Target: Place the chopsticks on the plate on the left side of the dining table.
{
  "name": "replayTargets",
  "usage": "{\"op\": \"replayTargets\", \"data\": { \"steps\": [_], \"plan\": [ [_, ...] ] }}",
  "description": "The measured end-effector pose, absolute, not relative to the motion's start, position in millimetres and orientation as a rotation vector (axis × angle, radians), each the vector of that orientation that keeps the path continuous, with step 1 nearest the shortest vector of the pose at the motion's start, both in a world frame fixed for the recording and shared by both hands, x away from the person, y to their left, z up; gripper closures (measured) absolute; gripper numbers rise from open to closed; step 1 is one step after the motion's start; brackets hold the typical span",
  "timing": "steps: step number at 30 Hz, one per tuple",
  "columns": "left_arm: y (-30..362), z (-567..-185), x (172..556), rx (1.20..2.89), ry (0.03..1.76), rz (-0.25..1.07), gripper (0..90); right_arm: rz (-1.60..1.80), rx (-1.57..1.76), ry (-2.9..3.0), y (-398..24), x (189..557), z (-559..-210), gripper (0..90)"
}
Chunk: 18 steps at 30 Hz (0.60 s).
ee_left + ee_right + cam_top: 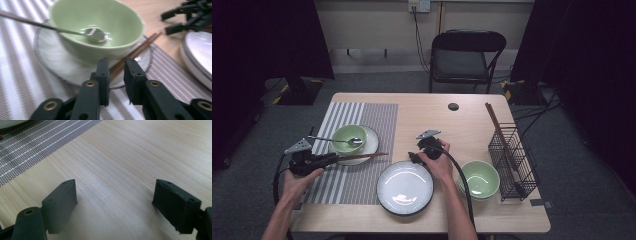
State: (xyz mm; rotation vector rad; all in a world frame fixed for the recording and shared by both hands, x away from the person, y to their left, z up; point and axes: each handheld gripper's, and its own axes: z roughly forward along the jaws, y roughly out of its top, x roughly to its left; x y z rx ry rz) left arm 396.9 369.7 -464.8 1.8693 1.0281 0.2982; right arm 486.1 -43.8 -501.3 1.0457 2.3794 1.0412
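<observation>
— Two thin brown chopsticks [136, 51], straight and matte, lie across the rim of the glossy white saucer [50, 62], just beside the smooth pale-green bowl [100, 22] that stands on it.

— And the left gripper [116, 72]?

— Its blocky black fingers [103, 75] stand a narrow gap apart around the near ends of the chopsticks; I cannot tell whether the pads press on them. A slim metal spoon [96, 35] rests in the bowl.

— The right gripper [113, 200]?

— Spread wide, holding nothing, low over the pale wood grain of the desk [130, 157], right of the saucer. The ribbed, striped grey placemat [362, 120] lies under the saucer.
</observation>
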Motion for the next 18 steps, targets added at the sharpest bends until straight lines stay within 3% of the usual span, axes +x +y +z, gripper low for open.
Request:
{"op": "replayTargets", "data": {
  "steps": [18],
  "plan": [
    [364, -475, 400, 1.921, 1.052, 0.282, 77.9, 1.041, 1.047, 2.379, -44, 486, -501, 18.2]
  ]
}}
